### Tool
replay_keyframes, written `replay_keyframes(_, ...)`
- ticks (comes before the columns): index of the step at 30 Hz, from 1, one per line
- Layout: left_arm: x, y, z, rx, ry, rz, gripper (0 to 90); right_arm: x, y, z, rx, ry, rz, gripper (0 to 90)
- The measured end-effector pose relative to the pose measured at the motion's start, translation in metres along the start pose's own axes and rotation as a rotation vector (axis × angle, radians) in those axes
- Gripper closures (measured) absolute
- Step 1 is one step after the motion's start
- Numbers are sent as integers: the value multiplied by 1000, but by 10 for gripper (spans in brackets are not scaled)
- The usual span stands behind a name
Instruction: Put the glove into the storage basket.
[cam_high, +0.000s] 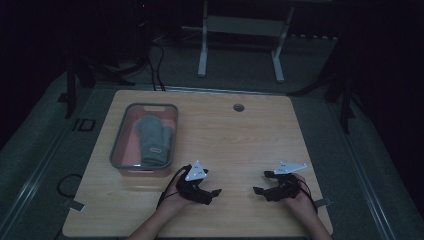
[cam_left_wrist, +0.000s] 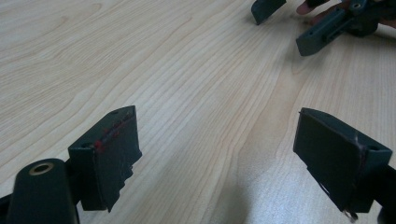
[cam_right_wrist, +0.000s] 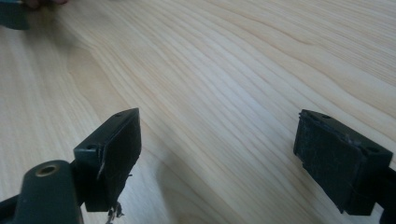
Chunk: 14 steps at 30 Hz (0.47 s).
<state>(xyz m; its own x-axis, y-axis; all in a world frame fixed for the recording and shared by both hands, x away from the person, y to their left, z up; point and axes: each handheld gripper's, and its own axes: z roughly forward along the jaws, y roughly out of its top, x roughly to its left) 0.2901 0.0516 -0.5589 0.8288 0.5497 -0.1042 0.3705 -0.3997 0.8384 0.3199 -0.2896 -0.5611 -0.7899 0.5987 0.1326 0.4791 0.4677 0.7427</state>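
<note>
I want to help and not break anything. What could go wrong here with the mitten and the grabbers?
The room is dim, so the grey mitten in its tray is hard to see well. Both grabbers, left gripper and right gripper, are open and low over the table, so they might scrape the wood. The tray sits near the table's left edge; a push could slide it off.

Dim, murky high view; both gripper views bright, softly blurred.

High view overhead, facing forward; gripper views low, sharing table (cam_high: 240, 135).
</note>
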Motion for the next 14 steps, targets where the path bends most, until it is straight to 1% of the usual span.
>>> replay_keyframes(4,0,0,0,-4,0,-1,149,-3,-4,-5,-11,-12,5,150)
replay_keyframes(6,0,-1,-1,-9,3,-5,150,-6,-8,-9,-14,-26,11,150)
replay_keyframes(14,1,-2,-1,-15,5,-12,149,-8,-9,-11,-24,-29,16,150)
